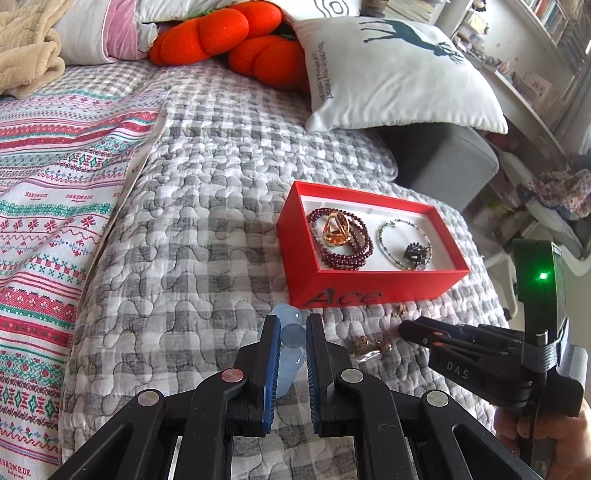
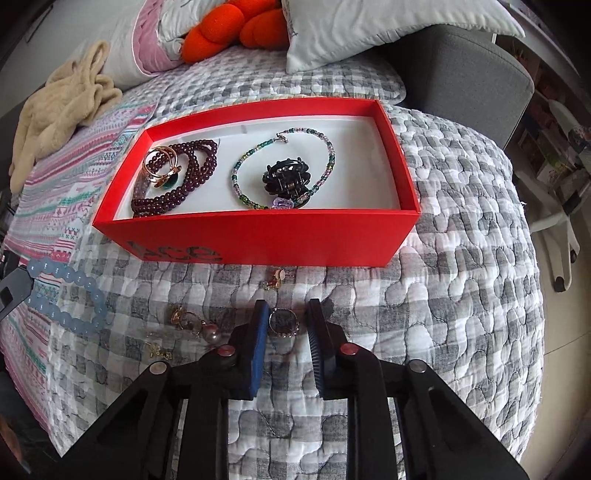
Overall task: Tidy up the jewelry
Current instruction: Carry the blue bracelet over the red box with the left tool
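A red box [image 2: 258, 240] sits on a bed covered by a grey-and-white checked quilt [image 2: 461, 258], and black lettering on its near wall reads "Ace" in the left wrist view. Inside on the white lining lie a dark red bead bracelet [image 2: 195, 173] with a gold ring [image 2: 162, 162] on top of it toward 9 o'clock, and a thin green bead bracelet [image 2: 240, 173] encircling a black hair clip [image 2: 286, 177] toward 3 o'clock. The left gripper [image 1: 291, 332] is clamped on a pale blue bead bracelet [image 1: 291, 334], whose beads show between the blue pads and hang below them. The right gripper [image 2: 288, 321] points down at the quilt just in front of the box, its jaws narrowed around a small ring with a dark stone [image 2: 282, 319]; whether the pads actually press on it cannot be told. At 12 o'clock from that ring, close to the box wall, lies a small gold earring [image 2: 275, 280], and at 9 o'clock a cluster of gold earrings with a pearl [image 2: 192, 321]. In the left wrist view the right gripper's body bears the letters "DAS" and a green light, with a hand [image 1: 554, 439] around its handle. A striped blanket [image 1: 44, 206] at 9 o'clock repeats the word "HANDMADE", and a white cushion [image 1: 399, 74] at 12 o'clock, printed with a dark deer, carries the line "You are in my heart". Orange plush pumpkins [image 1: 229, 33] lie beside it.
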Available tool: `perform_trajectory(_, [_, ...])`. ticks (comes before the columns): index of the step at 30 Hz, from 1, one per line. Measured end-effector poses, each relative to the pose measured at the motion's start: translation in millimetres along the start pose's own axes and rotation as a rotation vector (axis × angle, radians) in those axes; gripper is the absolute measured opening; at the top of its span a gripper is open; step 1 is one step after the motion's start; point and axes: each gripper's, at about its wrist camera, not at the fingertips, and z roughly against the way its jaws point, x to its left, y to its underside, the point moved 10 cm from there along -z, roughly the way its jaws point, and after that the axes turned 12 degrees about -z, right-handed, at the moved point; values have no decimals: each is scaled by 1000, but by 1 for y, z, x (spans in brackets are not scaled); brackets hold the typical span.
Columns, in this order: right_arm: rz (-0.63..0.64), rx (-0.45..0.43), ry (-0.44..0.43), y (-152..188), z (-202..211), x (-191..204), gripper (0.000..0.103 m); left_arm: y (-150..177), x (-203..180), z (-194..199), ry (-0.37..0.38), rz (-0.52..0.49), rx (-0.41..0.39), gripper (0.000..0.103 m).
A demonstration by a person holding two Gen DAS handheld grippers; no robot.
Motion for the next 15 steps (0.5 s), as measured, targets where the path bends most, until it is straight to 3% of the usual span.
perform_trajectory(8, [-30, 13, -55, -1, 10, -4, 16, -5, -6, 4, 17, 4, -17, 8])
perform_trajectory(15, [-59, -34, -118, -10, 42, -6, 16, -22, -21, 7, 48, -1, -58, 8])
